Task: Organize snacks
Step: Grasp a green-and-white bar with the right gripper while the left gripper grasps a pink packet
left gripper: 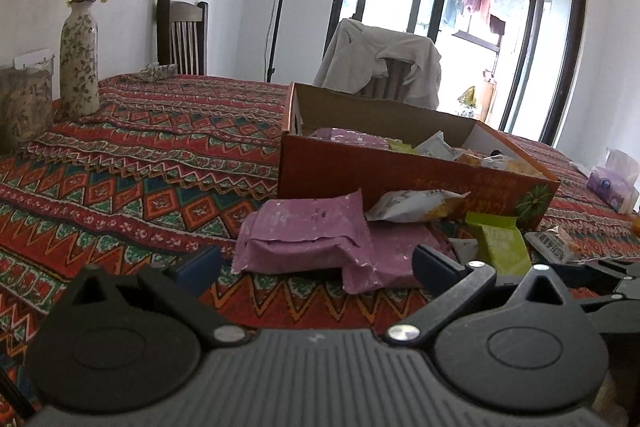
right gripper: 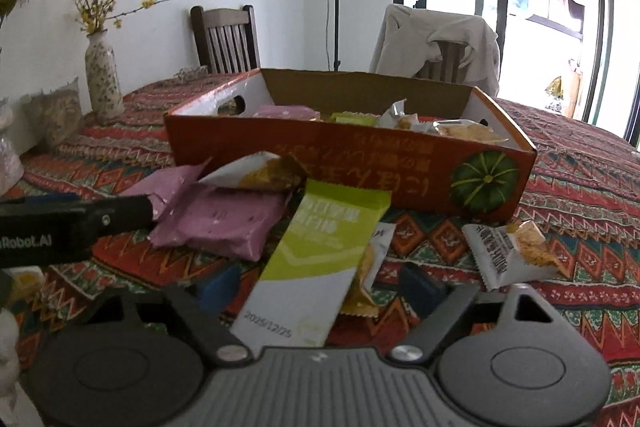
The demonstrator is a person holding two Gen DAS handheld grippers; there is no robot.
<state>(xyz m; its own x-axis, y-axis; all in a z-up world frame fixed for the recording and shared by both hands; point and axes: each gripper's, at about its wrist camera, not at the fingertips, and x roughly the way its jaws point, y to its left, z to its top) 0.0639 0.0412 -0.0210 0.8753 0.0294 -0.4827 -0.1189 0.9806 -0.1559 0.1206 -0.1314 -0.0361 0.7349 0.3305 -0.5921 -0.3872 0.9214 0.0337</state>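
Lime-green and white, the long snack sachet (right gripper: 320, 259) lies between the fingers of the right claw (right gripper: 320, 287), its dated end nearest the camera. The blue pads sit on either side of it with gaps showing, so this claw is apart and not pressing. A small yellow packet (right gripper: 366, 279) lies partly under the sachet; if the pads close low, I judge they could pinch both at once or crumple the thin foil.

The left claw (left gripper: 316, 259) is also apart, its pads flanking the near edge of a purple packet (left gripper: 304, 239) on the patterned desk (left gripper: 120, 163). A second purple packet (left gripper: 392, 255) overlaps it, so a grip there may drag both along.

Both claws point forward and downward, low over the cloth and side by side; the left one's finger shows at the left edge of the right wrist view. Working that near to each other, they could bump.

Just beyond the loose snacks stands the orange cardboard box (right gripper: 360, 155), already holding several packets. A white-and-orange packet (right gripper: 260, 173) leans against its front wall, and another white packet (right gripper: 508, 251) lies to the right.
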